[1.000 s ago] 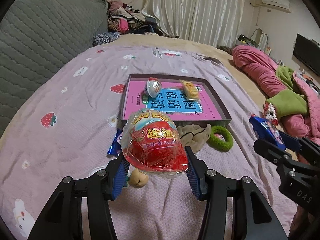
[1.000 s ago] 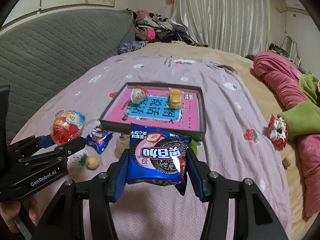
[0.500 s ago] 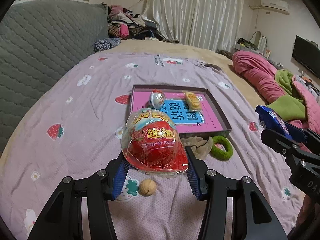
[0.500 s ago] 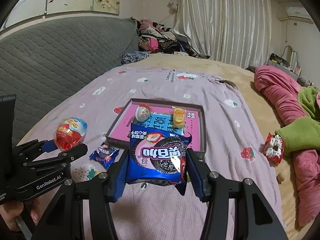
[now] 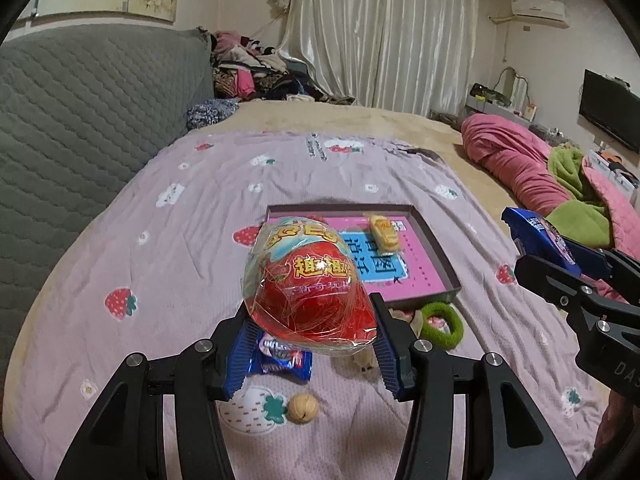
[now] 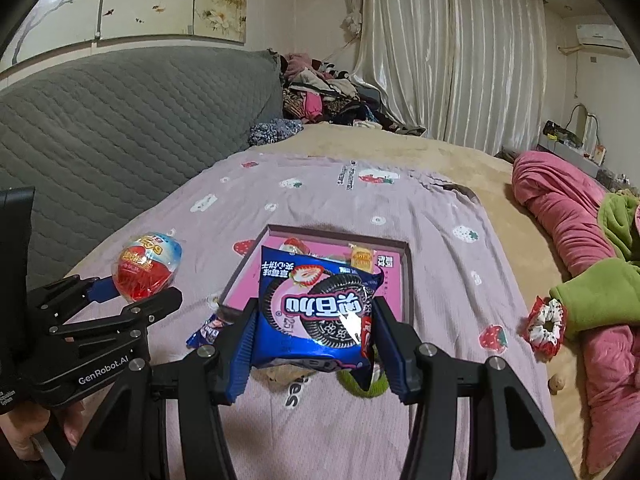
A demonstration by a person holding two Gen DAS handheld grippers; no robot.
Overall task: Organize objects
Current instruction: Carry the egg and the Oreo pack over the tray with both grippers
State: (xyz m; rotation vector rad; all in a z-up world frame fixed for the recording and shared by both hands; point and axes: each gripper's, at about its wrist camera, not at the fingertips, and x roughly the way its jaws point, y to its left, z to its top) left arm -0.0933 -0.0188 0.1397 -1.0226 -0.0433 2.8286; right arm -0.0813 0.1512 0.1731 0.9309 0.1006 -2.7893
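- Your left gripper (image 5: 310,354) stayed pinched on the red egg toy (image 5: 308,288) and rose; the small blue packet (image 5: 280,358) and the nut (image 5: 303,409) now showed below its fingers.
- Your right gripper (image 6: 312,350) kept squeezing the cookie packet (image 6: 320,306), lifted higher, with the pink tray (image 6: 408,280) just beyond its fingertips.
- Both loads looked ready for the tray; neither had been released yet.

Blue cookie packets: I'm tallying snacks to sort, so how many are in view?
2. The large cookie packet is clamped in the right tongs; the small cookie packet lies on the bedspread. Others may be hidden.
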